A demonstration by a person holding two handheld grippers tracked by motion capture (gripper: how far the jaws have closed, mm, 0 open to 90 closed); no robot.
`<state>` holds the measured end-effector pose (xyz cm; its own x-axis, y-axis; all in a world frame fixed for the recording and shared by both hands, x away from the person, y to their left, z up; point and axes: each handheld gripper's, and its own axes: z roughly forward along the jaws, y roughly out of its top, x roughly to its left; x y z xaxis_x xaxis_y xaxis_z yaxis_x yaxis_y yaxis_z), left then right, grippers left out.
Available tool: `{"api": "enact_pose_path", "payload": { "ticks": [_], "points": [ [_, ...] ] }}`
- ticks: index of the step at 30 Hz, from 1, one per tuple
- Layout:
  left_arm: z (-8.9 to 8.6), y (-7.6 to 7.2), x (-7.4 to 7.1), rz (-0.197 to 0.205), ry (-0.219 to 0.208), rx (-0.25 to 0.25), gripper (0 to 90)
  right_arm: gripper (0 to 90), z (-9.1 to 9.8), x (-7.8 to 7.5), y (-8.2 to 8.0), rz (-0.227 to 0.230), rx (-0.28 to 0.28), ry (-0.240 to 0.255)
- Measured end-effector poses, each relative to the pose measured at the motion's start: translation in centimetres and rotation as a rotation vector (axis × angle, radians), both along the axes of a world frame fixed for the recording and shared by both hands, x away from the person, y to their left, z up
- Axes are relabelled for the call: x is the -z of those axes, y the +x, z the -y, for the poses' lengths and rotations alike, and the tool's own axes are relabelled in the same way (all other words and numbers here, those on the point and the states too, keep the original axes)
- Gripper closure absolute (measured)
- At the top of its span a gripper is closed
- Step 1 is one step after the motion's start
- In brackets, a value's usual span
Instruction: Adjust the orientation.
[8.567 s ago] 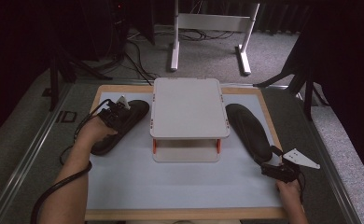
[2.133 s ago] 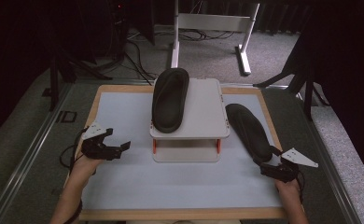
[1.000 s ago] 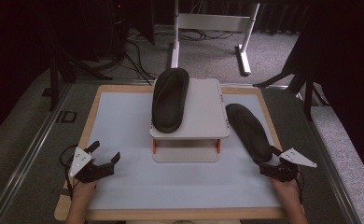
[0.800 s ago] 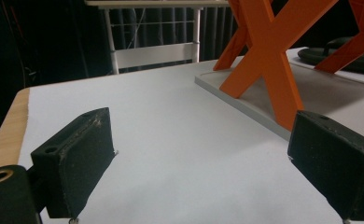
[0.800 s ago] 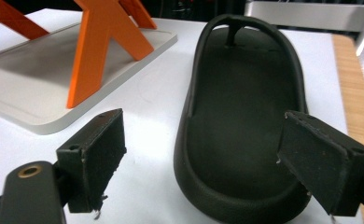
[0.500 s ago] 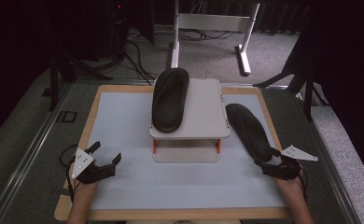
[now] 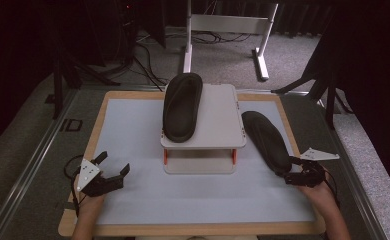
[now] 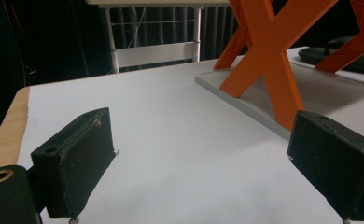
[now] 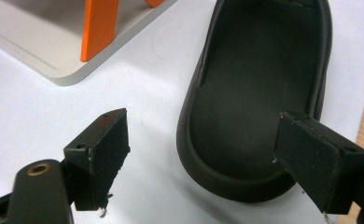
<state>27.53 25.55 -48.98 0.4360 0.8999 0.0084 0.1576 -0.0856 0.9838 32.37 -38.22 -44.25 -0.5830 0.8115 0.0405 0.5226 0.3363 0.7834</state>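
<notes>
Left gripper (image 7: 112, 174): rested at the near-left corner of the white mat (image 7: 133, 150), jaws spread wide with nothing between them; in the left gripper view the black pads (image 8: 80, 154) looked flat, rubbery and slightly scuffed.

Table (image 7: 83, 232): a pale wooden rim framed the smooth matte mat.

Shoe on the stand (image 7: 182, 106): a black slip-on lay lengthwise on the left part of the stand's top, opening up, toe towards the far side.

Stand (image 7: 220, 122): a small grey two-tier platform with rounded corners, a flat base plate and orange X-shaped legs (image 8: 269, 60); it stood mid-mat, apparently rigid plastic.

Shoe on the mat (image 7: 266, 141): the second black slip-on lay flat just right of the stand, its heel end towards the person. In the right gripper view it (image 9: 259, 93) showed a smooth moulded footbed and a thick rounded rim.

Handling: it was probably light and somewhat flexible, with a grippy matte surface; the heel rim looked like the firmest place to pinch, one pad inside the cup and one outside.

Right gripper (image 7: 294, 172): released and empty, jaws parted, poised at the heel of that shoe; its right pad (image 9: 318, 158) overlapped the rim in view, though contact could not be told.
</notes>
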Motion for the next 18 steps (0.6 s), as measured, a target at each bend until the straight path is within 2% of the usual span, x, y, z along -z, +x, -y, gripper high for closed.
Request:
{"api": "enact_pose_path", "payload": {
  "ticks": [1,3,6,11,18],
  "points": [
    [0.0,0.0,0.0,0.0,0.0,0.0,7.4,17.3,0.0,0.0,0.0,0.0,0.0,0.0],
    [0.0,0.0,0.0,0.0,0.001,0.0,7.4,17.3,-0.2,-0.7,0.6,-0.025,-0.022,-0.033],
    [0.0,0.0,0.0,-0.001,0.0,0.001,7.4,19.3,-0.5,-1.3,1.1,-0.039,-0.041,-0.065],
    [0.0,0.0,0.0,-0.002,-0.001,0.003,7.4,19.3,-0.7,-1.8,1.7,-0.055,-0.053,-0.091],
    [0.0,0.0,0.0,-0.004,-0.004,0.004,7.4,19.8,-1.5,-2.6,3.7,-0.137,-0.098,-0.182]
  ]
}}
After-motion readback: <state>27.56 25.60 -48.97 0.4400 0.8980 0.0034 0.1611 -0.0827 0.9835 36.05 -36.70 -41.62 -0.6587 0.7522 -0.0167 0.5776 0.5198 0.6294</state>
